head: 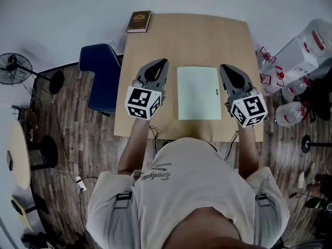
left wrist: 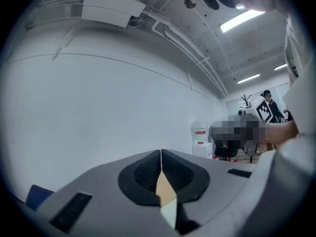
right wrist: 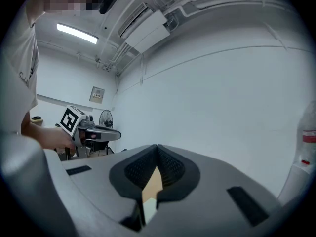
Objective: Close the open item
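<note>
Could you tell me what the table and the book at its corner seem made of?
Table: likely wood or wood-look laminate, matte, by its even tan surface. Book: brown cover with gold print, perhaps leatherette; too small to be sure.

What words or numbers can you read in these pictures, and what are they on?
Nothing reads clearly enough to quote.
Brown book: gold print on the cover, too small.
Shirt: curly writing, upside down in the head view, too blurred.
Water jugs: red labels, too small.
Wall sign: too small.
Marker cubes: black-and-white squares, no words.
Pale green pad: no print to read.
</note>
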Demonstrator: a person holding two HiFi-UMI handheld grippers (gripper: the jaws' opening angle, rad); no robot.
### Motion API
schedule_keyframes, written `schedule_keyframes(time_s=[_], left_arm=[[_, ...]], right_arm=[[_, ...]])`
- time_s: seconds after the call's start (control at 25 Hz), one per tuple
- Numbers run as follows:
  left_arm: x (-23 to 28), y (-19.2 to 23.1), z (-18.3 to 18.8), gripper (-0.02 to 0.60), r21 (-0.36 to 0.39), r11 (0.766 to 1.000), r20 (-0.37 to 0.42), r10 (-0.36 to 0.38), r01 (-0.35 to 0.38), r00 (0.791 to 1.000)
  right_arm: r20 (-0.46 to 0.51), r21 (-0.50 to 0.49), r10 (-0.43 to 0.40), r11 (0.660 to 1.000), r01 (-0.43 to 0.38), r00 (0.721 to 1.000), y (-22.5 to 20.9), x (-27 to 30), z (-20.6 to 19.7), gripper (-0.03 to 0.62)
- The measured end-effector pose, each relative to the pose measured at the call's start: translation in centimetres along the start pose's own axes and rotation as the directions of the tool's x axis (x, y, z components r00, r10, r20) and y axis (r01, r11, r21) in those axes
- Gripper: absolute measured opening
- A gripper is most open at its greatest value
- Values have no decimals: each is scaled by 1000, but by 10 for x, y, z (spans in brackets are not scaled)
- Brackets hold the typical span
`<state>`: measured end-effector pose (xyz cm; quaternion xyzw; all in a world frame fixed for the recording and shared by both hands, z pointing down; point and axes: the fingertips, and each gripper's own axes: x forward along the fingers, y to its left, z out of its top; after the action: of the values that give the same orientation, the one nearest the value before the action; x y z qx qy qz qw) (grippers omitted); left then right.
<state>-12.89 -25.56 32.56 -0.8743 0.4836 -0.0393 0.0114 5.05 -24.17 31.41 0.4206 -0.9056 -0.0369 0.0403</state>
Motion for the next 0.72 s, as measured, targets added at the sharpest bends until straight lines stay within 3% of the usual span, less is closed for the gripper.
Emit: schedule_keyframes(time_s=[0.24,0.72], left_arm=[[5,-12,9,15,34,999,-3,-28,28,1000],[5,-18,-10,15,-1,999,-42,-44,44,998]], right_arm=[[36,-4,-52,999,52,998,-5,-9,12,-5],[-8,22,-69,997,69,998,-10,-22,-15,-5]])
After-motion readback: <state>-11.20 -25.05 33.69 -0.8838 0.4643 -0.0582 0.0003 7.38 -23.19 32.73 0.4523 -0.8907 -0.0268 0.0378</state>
